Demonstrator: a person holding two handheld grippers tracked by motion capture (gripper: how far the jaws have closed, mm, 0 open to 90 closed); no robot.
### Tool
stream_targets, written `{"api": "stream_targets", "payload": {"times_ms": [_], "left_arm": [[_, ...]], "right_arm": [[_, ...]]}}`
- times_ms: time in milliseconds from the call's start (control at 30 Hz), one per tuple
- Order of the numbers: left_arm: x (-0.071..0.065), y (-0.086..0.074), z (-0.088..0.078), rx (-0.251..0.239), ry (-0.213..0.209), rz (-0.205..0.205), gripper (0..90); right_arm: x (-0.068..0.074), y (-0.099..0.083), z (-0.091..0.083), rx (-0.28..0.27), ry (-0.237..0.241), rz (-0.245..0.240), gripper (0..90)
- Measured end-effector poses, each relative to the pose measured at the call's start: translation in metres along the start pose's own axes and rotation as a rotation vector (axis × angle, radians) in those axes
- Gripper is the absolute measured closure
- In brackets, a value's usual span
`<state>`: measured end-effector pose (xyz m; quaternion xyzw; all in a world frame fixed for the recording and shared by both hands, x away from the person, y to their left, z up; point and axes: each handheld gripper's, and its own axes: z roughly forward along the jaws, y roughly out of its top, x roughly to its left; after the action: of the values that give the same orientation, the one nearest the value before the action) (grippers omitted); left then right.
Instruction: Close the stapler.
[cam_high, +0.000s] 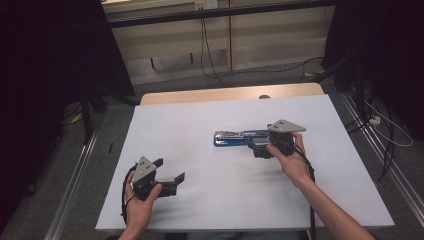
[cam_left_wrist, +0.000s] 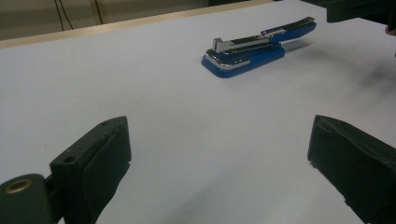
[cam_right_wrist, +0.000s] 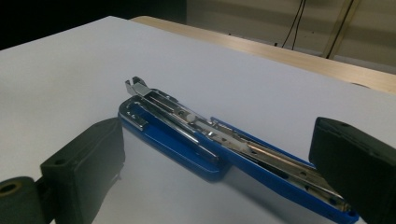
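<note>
High view has the blue stapler (cam_high: 240, 137) lying flat on the white table (cam_high: 200, 120), a bit right of centre, its long axis running left to right. It looks opened out, with the metal staple channel exposed on top. The right gripper (cam_high: 260, 147) is right at its right-hand end, jaws spread wide and nothing pinched yet. The right gripper view shows this best: the stapler (cam_right_wrist: 219, 149) runs diagonally between the two black jaws, with the right-side pad close over the near end of the blue arm.

The left gripper (cam_high: 170, 175) sits at the near left of the table, well apart from the stapler, jaws spread and empty too. From the left gripper view the stapler (cam_left_wrist: 257, 46) is way off ahead.

My take on doing the grab well: I'd get both pads onto the blue plastic sides rather than the shiny rail, since metal would probably slip. Squaring the jaws to the body before squeezing should help, because right now they're at an angle to it and closing like that could just spin the thing on the smooth tabletop. If it's meant to be folded shut, bringing the left one over to pin the base seems smart.
</note>
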<state>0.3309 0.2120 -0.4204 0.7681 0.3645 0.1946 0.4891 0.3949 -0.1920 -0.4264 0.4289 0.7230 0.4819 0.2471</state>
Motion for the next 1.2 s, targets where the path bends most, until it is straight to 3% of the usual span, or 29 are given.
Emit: {"api": "stream_targets", "payload": {"times_ms": [300,567,700,767,800,867,933,1067,1200], "left_arm": [[0.002,0.000,0.005,0.016,-0.024,0.006,7.2],[-0.002,0.006,0.016,0.001,-0.038,0.033,7.2],[-0.007,0.005,0.028,0.026,-0.059,0.003,7.0],[-0.008,0.005,0.030,0.029,-0.061,0.007,7.0],[-0.012,0.008,0.035,0.027,-0.061,0.036,7.0],[-0.014,0.011,0.040,0.019,-0.062,0.050,7.0],[-0.016,0.015,0.046,0.022,-0.074,0.056,7.1],[-0.020,0.018,0.057,0.027,-0.092,0.075,7.5],[-0.025,0.023,0.066,0.023,-0.106,0.085,7.4]], "right_arm": [[0.006,-0.010,-0.006,0.025,-0.001,-0.043,3.3],[0.002,-0.021,-0.020,0.020,-0.014,-0.028,3.0],[-0.003,-0.023,-0.029,-0.016,-0.032,-0.019,2.8],[-0.004,-0.024,-0.032,-0.016,-0.036,-0.021,2.9],[-0.007,-0.025,-0.036,-0.020,-0.039,-0.018,3.2],[-0.010,-0.026,-0.039,-0.025,-0.044,-0.006,3.9],[-0.014,-0.028,-0.043,-0.031,-0.042,0.026,4.1],[-0.019,-0.031,-0.048,-0.027,-0.056,0.038,4.6],[-0.021,-0.032,-0.048,-0.010,-0.056,0.008,4.6]]}}
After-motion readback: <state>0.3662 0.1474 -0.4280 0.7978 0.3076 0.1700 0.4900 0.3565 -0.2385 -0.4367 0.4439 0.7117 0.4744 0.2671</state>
